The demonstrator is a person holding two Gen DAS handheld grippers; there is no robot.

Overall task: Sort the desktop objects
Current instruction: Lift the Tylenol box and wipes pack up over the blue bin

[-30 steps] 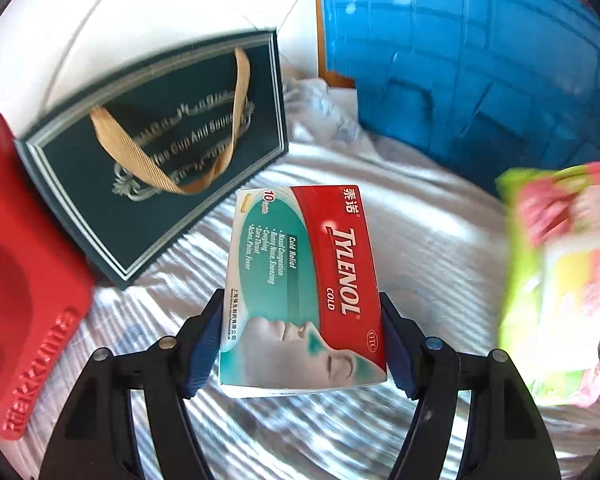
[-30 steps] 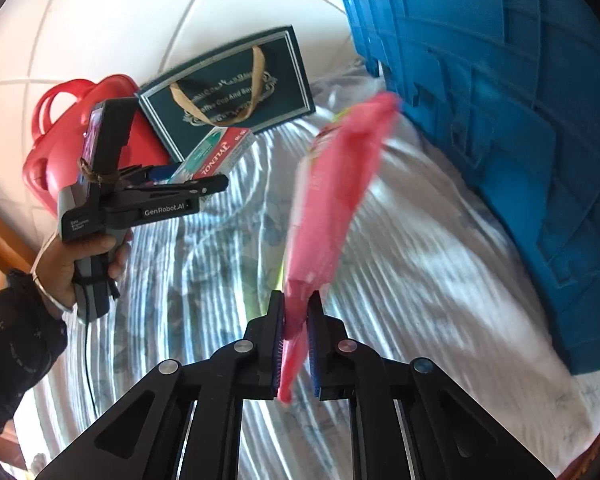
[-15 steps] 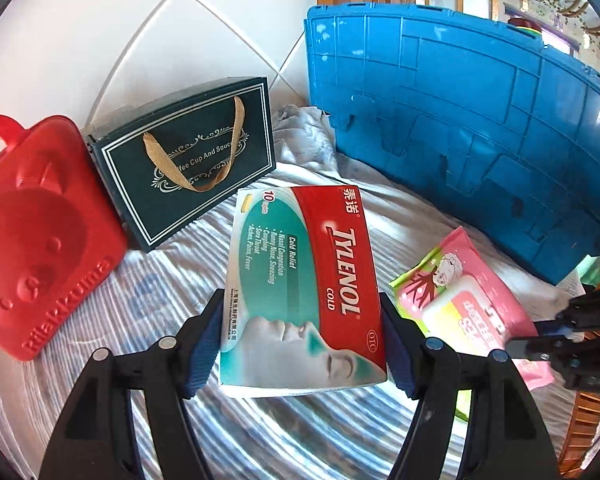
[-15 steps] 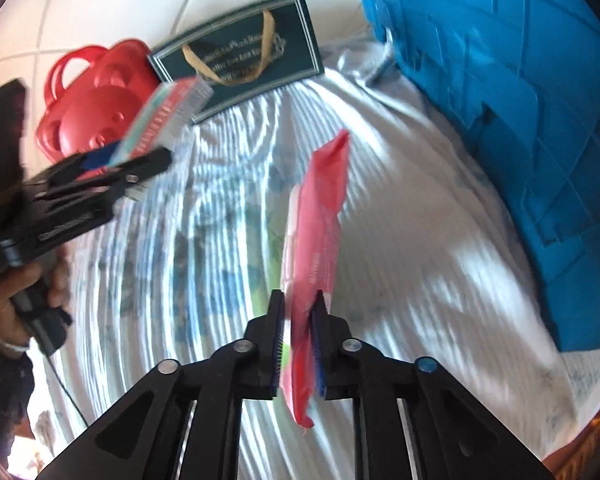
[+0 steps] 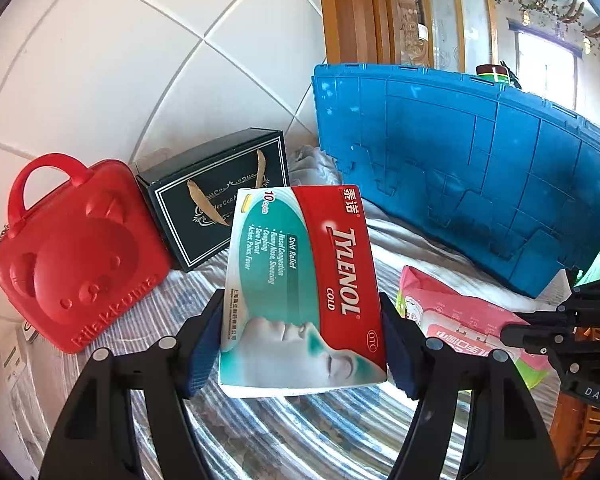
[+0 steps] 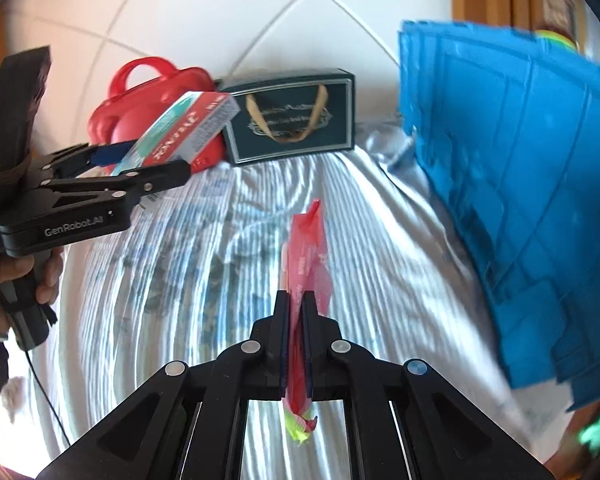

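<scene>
Jaws of the left gripper (image 5: 301, 346) clamped on the long sides of a medicine box (image 5: 300, 288), blue pads flat against both edges; box held clear of the cloth, printed face up toward the camera, label "TYLENOL COLD" legible

Jaws of the right gripper (image 6: 296, 328) nearly together, pinching a pink wipes packet (image 6: 305, 272) by one end; packet hangs edge-on in the right wrist view, green-yellow corner poking out behind the pads. In the left wrist view the same packet (image 5: 451, 316) shows its pink face low over the cloth, right of the box

Surface: bench covered by a blue-and-white striped cloth (image 6: 188, 264), wrinkled

Back row against the white tiled wall (image 5: 140, 60): red bear-faced case (image 5: 76, 256) with handle at left, dark green gift box (image 5: 204, 204) with tan ribbon handle just beside it, touching or nearly so. Large blue crate (image 5: 459, 168) stands at right, near the gift box

Left hand (image 6: 24, 280) visible in the right wrist view, wrapped round the left gripper's handle; right wrist view blurred at the crate side
</scene>
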